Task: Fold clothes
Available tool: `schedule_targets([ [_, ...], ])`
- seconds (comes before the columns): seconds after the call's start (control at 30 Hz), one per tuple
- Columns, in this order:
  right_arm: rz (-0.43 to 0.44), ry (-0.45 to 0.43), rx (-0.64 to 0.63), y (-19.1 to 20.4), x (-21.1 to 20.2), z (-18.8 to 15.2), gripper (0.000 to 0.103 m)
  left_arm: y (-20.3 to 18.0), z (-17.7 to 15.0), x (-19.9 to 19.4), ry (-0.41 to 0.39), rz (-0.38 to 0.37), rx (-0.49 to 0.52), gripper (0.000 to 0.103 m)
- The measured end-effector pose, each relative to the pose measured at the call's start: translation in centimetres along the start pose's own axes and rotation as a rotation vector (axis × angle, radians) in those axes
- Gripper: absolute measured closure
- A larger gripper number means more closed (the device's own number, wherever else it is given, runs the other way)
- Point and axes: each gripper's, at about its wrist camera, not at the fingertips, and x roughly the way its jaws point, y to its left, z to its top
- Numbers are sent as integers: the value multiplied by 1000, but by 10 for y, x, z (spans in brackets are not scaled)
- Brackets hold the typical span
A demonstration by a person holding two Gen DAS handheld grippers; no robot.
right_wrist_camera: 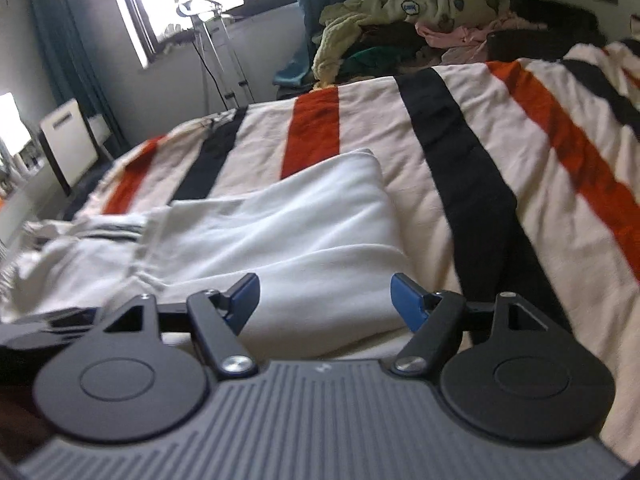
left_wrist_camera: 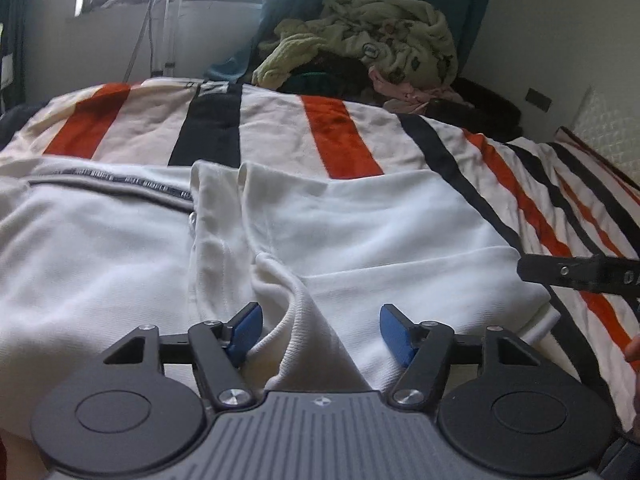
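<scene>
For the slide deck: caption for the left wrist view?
Open left gripper over a white garment on a striped blanket.

Garment [left_wrist_camera: 360, 232] was white, with a dark patterned band [left_wrist_camera: 120, 182] along one seam. Blanket [left_wrist_camera: 280, 120] was cream with orange and black stripes. Clothes pile [left_wrist_camera: 380, 28] was pale yellow-green with small dark prints. Gripper pads [left_wrist_camera: 394, 332] were blue on black arms. Curtain [right_wrist_camera: 52, 40] was teal.

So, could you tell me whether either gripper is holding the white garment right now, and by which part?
Nothing is held. The left gripper and right gripper are both open over the white garment.
</scene>
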Motion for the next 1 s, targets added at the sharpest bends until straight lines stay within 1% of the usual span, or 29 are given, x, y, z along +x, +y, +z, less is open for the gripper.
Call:
schedule_targets([
  [0.07, -6, 4, -4, 1, 3, -1, 29, 6, 0, -2, 10, -5, -31, 47],
  [0.1, -4, 8, -2, 0, 4, -1, 29, 9, 1, -2, 18, -7, -49, 49],
  [0.17, 9, 10, -3, 1, 5, -2, 29, 17, 2, -4, 32, -5, -102, 63],
  [0.27, 22, 0, -17, 3, 7, -4, 29, 32, 4, -8, 43, -34, -209, 71],
  [0.37, 8, -6, -51, 10, 11, -5, 29, 47, 6, -17, 45, -82, -328, 78],
  [0.47, -6, -3, -80, 15, 16, -7, 29, 62, 6, -31, 31, -154, -461, 82],
  [0.5, -16, -1, -88, 15, 18, -7, 30, 66, 6, -34, 29, -161, -486, 82],
  [0.53, -28, 1, -98, 15, 20, -7, 30, 67, 6, -35, 30, -147, -488, 83],
  [0.6, -45, 6, -93, 13, 24, -7, 30, 66, 4, -32, 37, -102, -462, 82],
  [0.67, -53, 14, -78, 10, 27, -7, 30, 64, 3, -30, 47, -75, -436, 79],
  [0.73, -50, 25, -60, 7, 31, -8, 29, 63, 4, -34, 42, -67, -419, 78],
  [0.77, -53, 24, -65, 8, 32, -9, 28, 62, 5, -36, 39, -63, -411, 76],
  [0.83, -61, 18, -82, 9, 33, -11, 28, 61, 6, -40, 34, -56, -395, 74],
  [0.9, -63, 9, -93, 10, 33, -13, 28, 59, 8, -44, 29, -48, -378, 69],
  [0.93, -62, 6, -90, 10, 32, -13, 28, 59, 8, -46, 27, -45, -370, 62],
  [0.97, -59, 4, -82, 9, 32, -13, 28, 60, 10, -53, 3, -21, -363, 47],
  [1.0, -57, 3, -73, 8, 31, -13, 29, 63, 13, -62, -34, 17, -356, 41],
])
